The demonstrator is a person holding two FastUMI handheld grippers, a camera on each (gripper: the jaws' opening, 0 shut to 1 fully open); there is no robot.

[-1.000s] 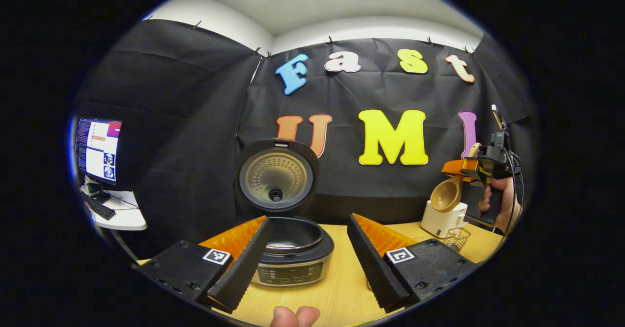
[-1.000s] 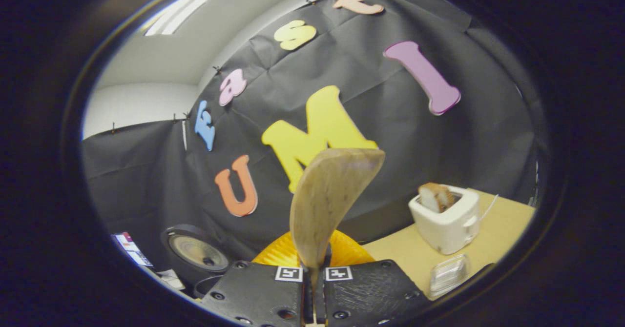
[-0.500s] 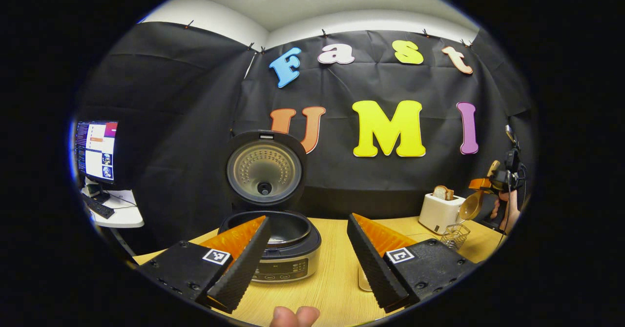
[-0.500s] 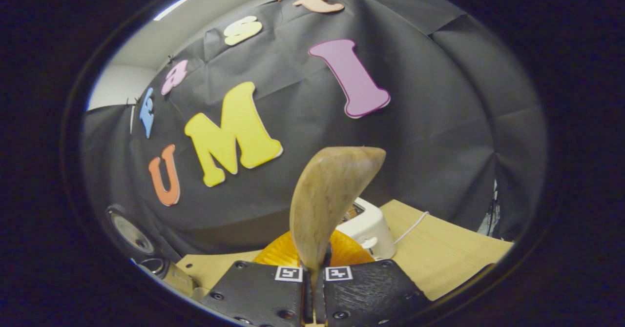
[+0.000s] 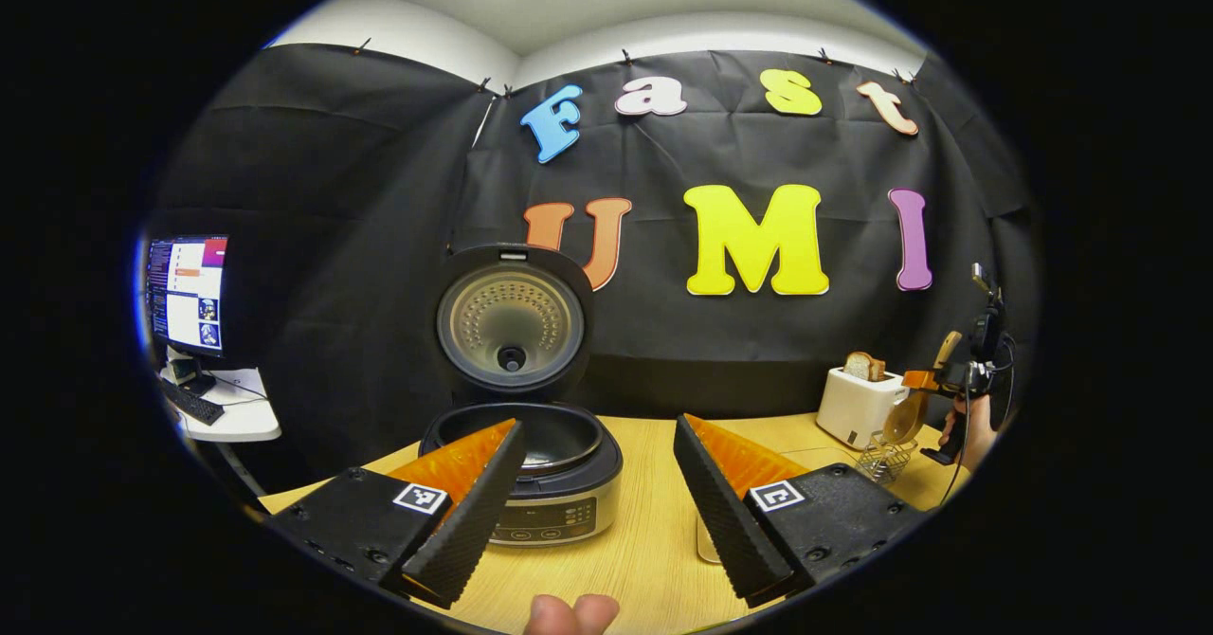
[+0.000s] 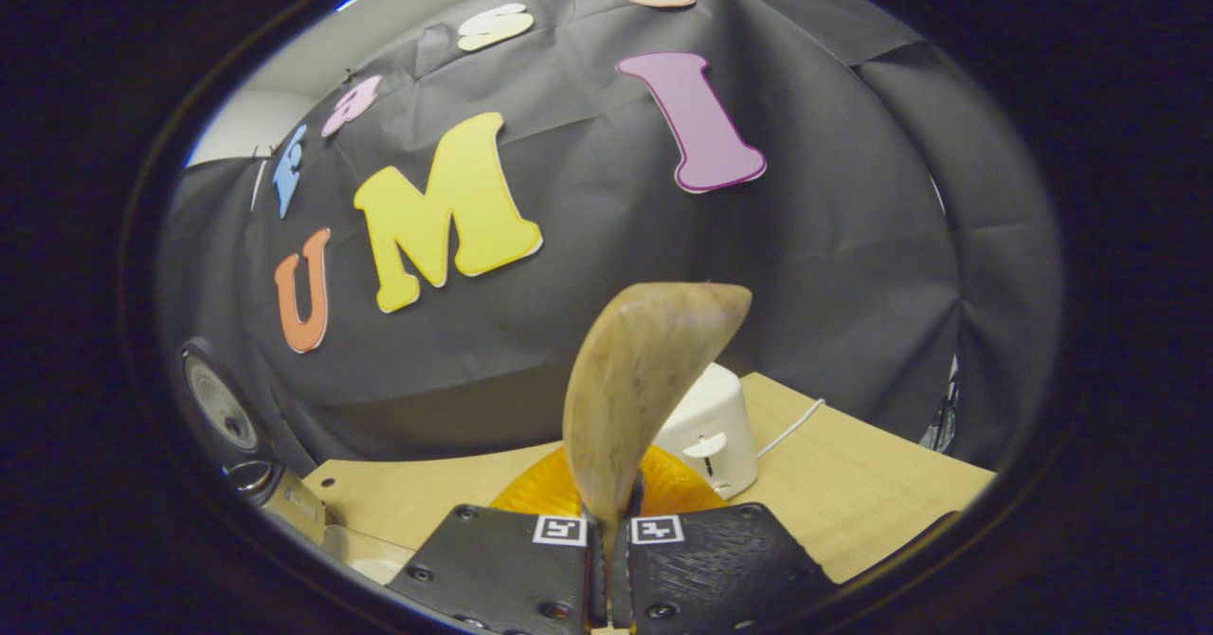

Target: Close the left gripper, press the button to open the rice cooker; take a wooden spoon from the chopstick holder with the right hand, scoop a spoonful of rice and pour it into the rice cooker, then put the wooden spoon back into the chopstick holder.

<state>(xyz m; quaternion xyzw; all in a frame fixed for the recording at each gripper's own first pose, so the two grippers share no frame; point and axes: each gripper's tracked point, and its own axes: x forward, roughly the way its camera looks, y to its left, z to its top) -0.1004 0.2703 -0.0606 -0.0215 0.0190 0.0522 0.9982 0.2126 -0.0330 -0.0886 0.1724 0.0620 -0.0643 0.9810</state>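
Observation:
The rice cooker (image 5: 527, 469) stands on the wooden table with its lid (image 5: 512, 322) raised upright and its dark pot showing. My left gripper (image 5: 592, 512) hovers open just in front of it, nothing between its fingers. In the right gripper view my right gripper (image 6: 606, 545) is shut on the handle of the wooden spoon (image 6: 640, 379), whose bowl points up and forward. From the left gripper view that spoon (image 5: 907, 414) hangs over the wire chopstick holder (image 5: 882, 460) at the far right, held by a hand (image 5: 965, 426). The cooker lid (image 6: 223, 406) sits at the left rim.
A white toaster (image 5: 858, 406) with a slice of bread stands by the back wall near the holder; it appears behind the spoon as toaster (image 6: 711, 426). A monitor (image 5: 185, 294) and keyboard sit on a side desk at far left. A clear container (image 5: 706, 545) lies behind my left gripper's right finger.
The right gripper with the spoon has moved right and down, away from the cooker toward the chopstick holder. The left gripper has drawn back a little from the cooker and stayed open.

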